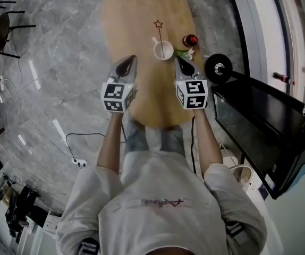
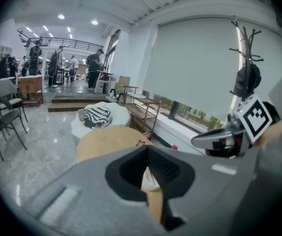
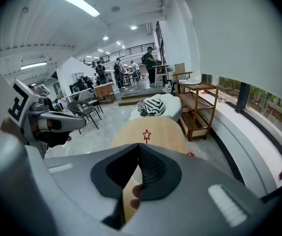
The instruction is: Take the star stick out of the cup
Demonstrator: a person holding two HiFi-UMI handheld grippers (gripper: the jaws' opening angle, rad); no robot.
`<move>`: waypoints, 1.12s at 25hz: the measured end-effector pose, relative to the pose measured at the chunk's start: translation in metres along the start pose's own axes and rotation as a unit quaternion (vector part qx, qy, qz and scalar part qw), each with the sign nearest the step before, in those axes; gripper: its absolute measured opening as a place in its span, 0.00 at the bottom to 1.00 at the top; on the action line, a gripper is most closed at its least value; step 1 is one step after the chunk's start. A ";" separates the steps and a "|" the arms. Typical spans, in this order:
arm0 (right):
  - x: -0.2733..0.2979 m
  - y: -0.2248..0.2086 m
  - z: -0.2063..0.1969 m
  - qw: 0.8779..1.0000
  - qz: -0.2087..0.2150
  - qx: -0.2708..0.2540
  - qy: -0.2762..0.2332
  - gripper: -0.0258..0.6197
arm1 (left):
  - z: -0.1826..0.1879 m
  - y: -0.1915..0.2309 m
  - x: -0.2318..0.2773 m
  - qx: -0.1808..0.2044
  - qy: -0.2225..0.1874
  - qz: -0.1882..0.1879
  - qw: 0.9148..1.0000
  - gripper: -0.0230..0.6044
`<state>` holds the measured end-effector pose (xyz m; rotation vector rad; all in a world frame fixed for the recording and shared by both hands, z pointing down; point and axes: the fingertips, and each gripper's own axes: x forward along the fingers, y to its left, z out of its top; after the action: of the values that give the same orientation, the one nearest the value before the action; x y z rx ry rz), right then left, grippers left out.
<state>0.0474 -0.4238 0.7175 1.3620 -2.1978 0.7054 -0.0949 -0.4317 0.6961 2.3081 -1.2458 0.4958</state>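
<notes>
A white cup (image 1: 163,50) stands on the oval wooden table (image 1: 126,15), and a thin stick topped by a red star outline (image 1: 158,24) leans out of it. My left gripper (image 1: 126,68) hovers at the table's near left and my right gripper (image 1: 184,65) at its near right, one on each side of the cup and short of it. Both have their jaws shut with nothing in them. In the left gripper view the cup (image 2: 150,178) shows through the gap behind the closed tips (image 2: 147,148). The right gripper view has the star (image 3: 146,134) just above the shut tips (image 3: 138,145).
A small red round object (image 1: 190,40) and a green-and-white scrap (image 1: 184,52) lie right of the cup. A black round fixture (image 1: 218,67) and a black cabinet (image 1: 264,121) stand right of the table. A cable (image 1: 73,142) runs over the grey floor on the left.
</notes>
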 end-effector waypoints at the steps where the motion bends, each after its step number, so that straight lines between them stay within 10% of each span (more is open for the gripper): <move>1: 0.004 -0.001 -0.004 1.000 0.000 0.002 0.004 0.04 | -0.004 0.003 0.003 -0.002 0.002 0.000 1.000 0.04; 28: 0.085 -0.005 -0.077 0.997 0.020 0.014 0.076 0.04 | -0.060 0.039 0.066 -0.028 0.036 -0.011 0.999 0.04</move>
<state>0.0259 -0.4338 0.8298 1.2380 -2.1070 0.8297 -0.0985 -0.4621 0.7885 2.2356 -1.1836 0.5262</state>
